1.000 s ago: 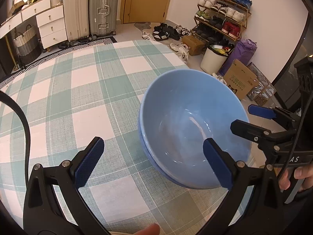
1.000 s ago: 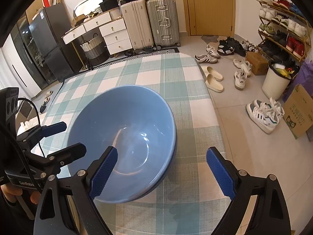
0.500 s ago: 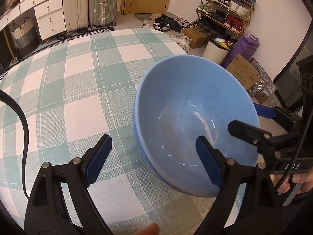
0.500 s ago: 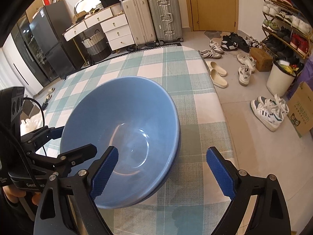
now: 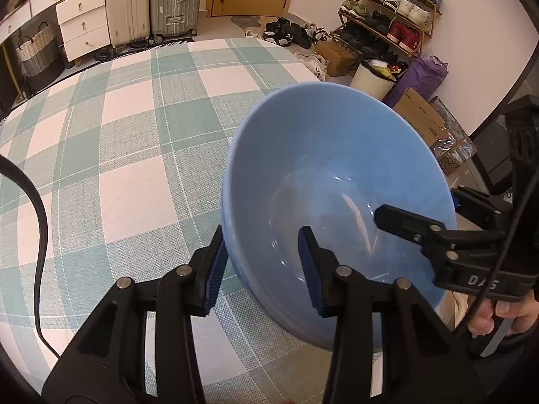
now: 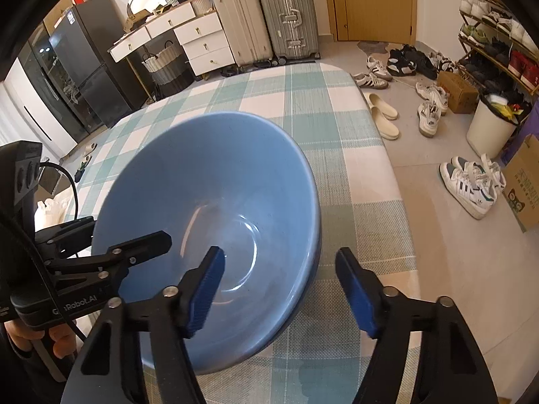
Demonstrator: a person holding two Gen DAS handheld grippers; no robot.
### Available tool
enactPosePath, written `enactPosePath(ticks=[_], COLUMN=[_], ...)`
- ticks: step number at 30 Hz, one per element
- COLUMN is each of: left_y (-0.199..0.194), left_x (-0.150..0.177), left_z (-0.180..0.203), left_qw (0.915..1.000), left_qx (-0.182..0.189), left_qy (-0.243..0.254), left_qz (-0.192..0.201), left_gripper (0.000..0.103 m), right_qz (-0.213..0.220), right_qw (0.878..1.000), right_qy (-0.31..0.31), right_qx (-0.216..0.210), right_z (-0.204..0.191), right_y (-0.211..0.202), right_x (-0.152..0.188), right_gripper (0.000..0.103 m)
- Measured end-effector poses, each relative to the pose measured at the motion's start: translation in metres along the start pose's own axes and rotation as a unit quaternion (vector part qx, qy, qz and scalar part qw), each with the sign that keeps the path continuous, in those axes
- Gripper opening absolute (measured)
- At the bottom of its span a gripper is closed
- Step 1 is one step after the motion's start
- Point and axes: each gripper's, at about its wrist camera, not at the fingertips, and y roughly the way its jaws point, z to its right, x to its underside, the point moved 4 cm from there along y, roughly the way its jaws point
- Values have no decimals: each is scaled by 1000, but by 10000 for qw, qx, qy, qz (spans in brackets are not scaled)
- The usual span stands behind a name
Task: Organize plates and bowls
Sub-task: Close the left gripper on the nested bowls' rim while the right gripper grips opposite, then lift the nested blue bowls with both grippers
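Sitting near the right-hand edge of the checked worktop (image 5: 128, 175), the blue bowl (image 5: 337, 181) is the landmark for everything else. A second, darker blue rim (image 6: 311, 279) shows just under its lip in the right wrist view, so it rests nested in another bowl of the same kind.

At the bowl's left rim, the left tool (image 5: 264, 267) straddles the wall: one blue pad (image 5: 215, 269) lies against the outside and the other hangs inside the bowl. The gap between them is narrow, yet the inner pad does not clearly touch the wall, so I cannot tell whether the grip is made.

At the bowl's right rim, the right tool (image 6: 283, 294) also straddles the wall, with one pad (image 6: 205, 293) over the inside and the other outside, clear of the rim. Its fingers stand moderately apart and hold nothing.

Beyond the bowl's far side the green-and-white cloth runs to the worktop's end. Farther off from the bowl stand two suitcases (image 6: 266, 17) and a white chest of drawers (image 6: 188, 37). To the right of the bowl, on the floor, lie scattered shoes (image 6: 471, 185), a white bin (image 6: 488, 128) and a shoe rack (image 5: 390, 0).
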Motion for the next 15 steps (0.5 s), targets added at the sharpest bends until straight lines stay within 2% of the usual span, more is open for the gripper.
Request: enactPosePath(ticks=[4,6,15], left_y=[-1,0,-2], left_x=[0,0,2], left_z=[3,2,4], left_qw=[10000,9999,9993], left_qx=[-2,-70,-291], left_qy=[64,75,225], left_qz=[11,17,90], left_gripper=[30,26,21], right_qz=[-93,-27,78], right_qw=[9999,9999,9994], right_qy=[-48,-162,-301], right_qx=[-97,-28,125], right_z=[-3,-6,-9], right_y=[8,8,6], right_x=[2,3,6], right_gripper=[42,41,35])
